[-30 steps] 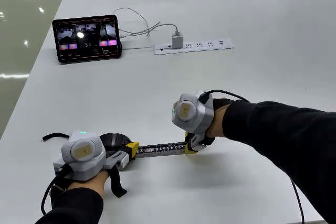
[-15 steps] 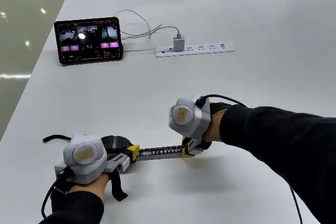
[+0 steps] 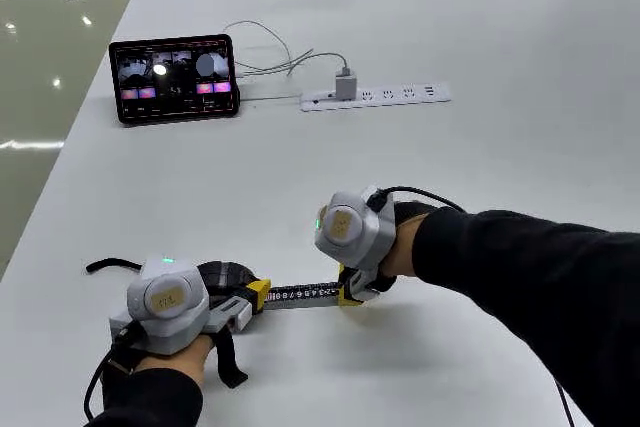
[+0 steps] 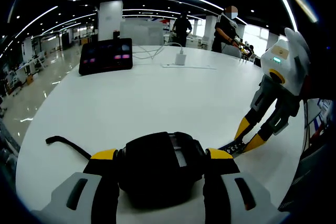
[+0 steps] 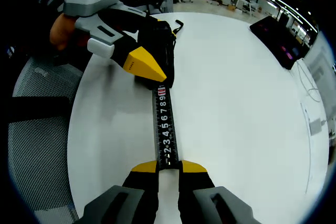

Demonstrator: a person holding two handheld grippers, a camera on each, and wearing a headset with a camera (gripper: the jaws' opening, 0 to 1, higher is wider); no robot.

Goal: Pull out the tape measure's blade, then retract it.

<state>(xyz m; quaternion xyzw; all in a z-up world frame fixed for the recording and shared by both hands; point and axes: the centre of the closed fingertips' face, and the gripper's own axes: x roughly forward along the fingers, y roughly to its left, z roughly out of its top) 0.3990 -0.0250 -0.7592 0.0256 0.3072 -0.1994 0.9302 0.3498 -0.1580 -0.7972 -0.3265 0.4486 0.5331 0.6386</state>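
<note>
The tape measure's black case (image 3: 222,275) lies on the white table (image 3: 450,177) with my left gripper (image 3: 245,299) shut around it; in the left gripper view the case (image 4: 160,166) sits between the yellow-tipped jaws. A short length of black blade (image 3: 300,294) with white numbers runs right from the case. My right gripper (image 3: 348,297) is shut on the blade's end. In the right gripper view the blade (image 5: 164,124) stretches from my right gripper (image 5: 168,167) to the case (image 5: 157,40), reading to about 9.
A tablet (image 3: 175,77) and a power strip (image 3: 375,95) with a charger and cables lie at the far side. The table's left edge (image 3: 60,147) drops to a glossy floor. A black strap (image 3: 105,266) trails left of the case.
My right gripper has moved left toward the case, still holding the blade's end, so less blade shows. The left gripper and case have stayed in place.
</note>
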